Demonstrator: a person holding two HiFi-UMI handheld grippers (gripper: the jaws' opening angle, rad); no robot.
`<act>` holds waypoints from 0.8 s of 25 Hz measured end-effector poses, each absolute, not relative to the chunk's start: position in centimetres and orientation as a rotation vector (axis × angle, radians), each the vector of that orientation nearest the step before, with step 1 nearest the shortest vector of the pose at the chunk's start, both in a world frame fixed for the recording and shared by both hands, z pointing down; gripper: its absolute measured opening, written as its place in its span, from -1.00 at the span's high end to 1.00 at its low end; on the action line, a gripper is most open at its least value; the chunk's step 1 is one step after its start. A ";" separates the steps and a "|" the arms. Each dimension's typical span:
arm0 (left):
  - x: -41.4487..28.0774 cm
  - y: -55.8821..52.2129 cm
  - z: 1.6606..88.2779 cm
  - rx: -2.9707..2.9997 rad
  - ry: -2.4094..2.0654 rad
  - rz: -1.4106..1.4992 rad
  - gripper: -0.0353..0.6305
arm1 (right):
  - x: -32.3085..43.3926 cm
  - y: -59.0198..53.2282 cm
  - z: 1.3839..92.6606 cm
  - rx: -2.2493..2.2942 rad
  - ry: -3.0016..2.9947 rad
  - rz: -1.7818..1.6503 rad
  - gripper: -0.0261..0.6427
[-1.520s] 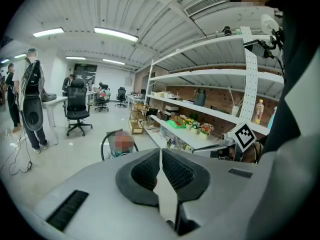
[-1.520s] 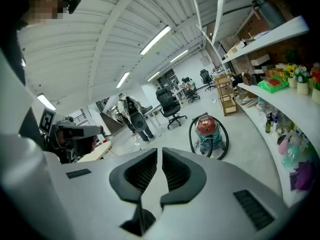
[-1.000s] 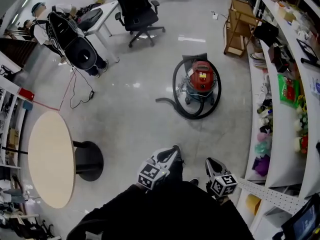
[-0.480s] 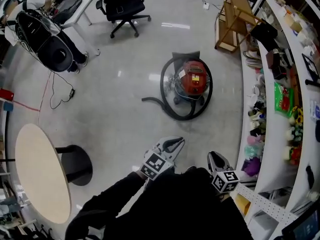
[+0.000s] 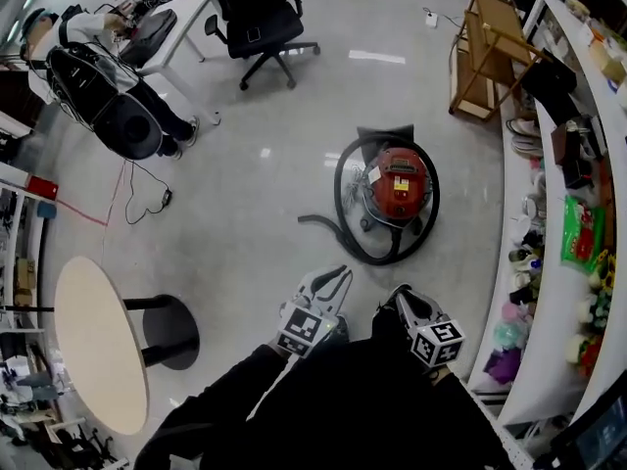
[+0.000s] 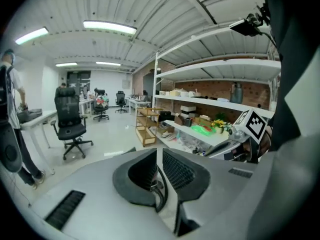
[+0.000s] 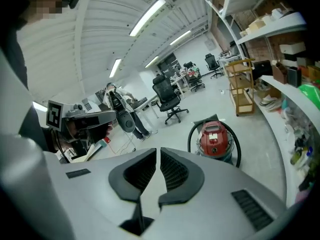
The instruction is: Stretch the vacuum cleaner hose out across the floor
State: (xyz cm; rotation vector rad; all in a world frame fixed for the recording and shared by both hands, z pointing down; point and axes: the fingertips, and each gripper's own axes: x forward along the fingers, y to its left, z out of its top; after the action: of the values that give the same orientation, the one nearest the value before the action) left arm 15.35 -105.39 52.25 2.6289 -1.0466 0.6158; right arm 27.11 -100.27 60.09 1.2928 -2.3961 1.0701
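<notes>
A red canister vacuum cleaner (image 5: 395,186) stands on the pale floor ahead of me. Its black hose (image 5: 345,225) is coiled in a loop around it, and the free end lies on the floor to the left (image 5: 306,220). In the right gripper view the vacuum cleaner (image 7: 215,138) and hose (image 7: 190,136) show just beyond the jaws. My left gripper (image 5: 333,280) and right gripper (image 5: 397,297) are held close to my body, well short of the hose. Both are shut with nothing between the jaws, as the left gripper (image 6: 159,156) and right gripper (image 7: 158,156) also show in their own views.
A round table (image 5: 98,341) stands at my left. A black office chair (image 5: 260,13) and a person (image 5: 98,76) at a desk are farther back. A wooden rack (image 5: 490,52) and long cluttered shelves (image 5: 578,213) line the right side. A thin cable (image 5: 142,189) trails on the floor.
My view has swung slightly and the vacuum cleaner now appears a little nearer. Both grippers stay shut near my body, and the hose has not moved.
</notes>
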 end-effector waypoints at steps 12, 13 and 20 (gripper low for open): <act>18.7 -117.4 49.4 2.630 -1.328 0.767 0.83 | 33.6 -117.1 59.9 1.087 -2.543 0.972 0.88; 18.7 -118.2 49.7 2.646 -1.327 0.813 0.83 | 33.9 -118.1 60.1 1.103 -2.538 0.979 0.88; 17.5 -125.9 53.6 2.652 -1.221 0.822 0.83 | 35.4 -124.1 62.9 1.297 -2.424 0.993 0.88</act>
State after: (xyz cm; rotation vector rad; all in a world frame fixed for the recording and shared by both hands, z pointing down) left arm 17.54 -125.91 53.64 2.6519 -1.2210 0.8220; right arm 35.37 -124.13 62.88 1.2973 -2.4239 0.9933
